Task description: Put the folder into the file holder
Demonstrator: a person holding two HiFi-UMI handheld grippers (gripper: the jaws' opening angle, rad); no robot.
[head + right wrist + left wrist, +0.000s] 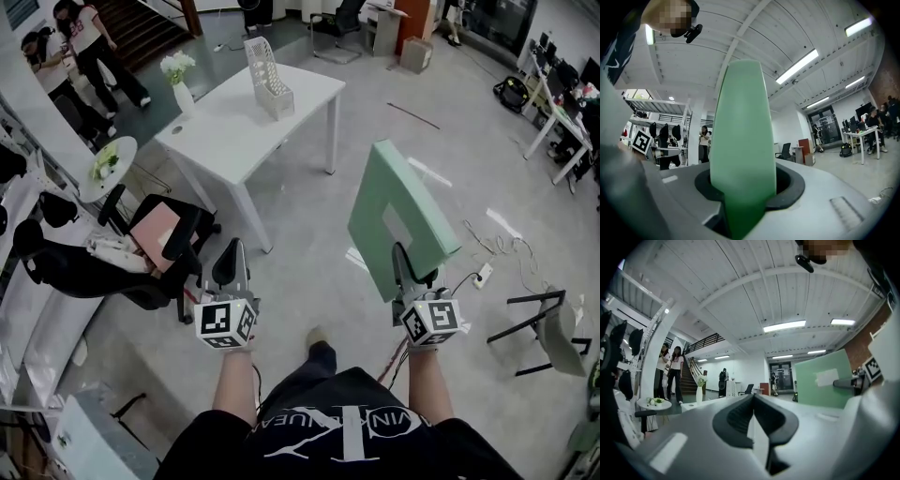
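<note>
A pale green folder (403, 211) stands upright in my right gripper (405, 255), whose jaws are shut on its lower edge. In the right gripper view the folder (740, 140) shows edge-on and fills the gap between the pads. My left gripper (232, 251) is carried level at the left, shut with nothing in it; its pads (736, 416) meet at the tips. The folder (825, 380) also shows at the right of the left gripper view. The white mesh file holder (267, 66) stands on a white table (272, 117) well ahead of both grippers.
A white vase of flowers (182, 89) stands on the table's left corner. A black office chair (141, 253) and a small round table (108, 164) are on the left. Two people (75, 47) stand by the stairs. At the right are a tipped chair (553, 328) and a floor power strip (483, 275).
</note>
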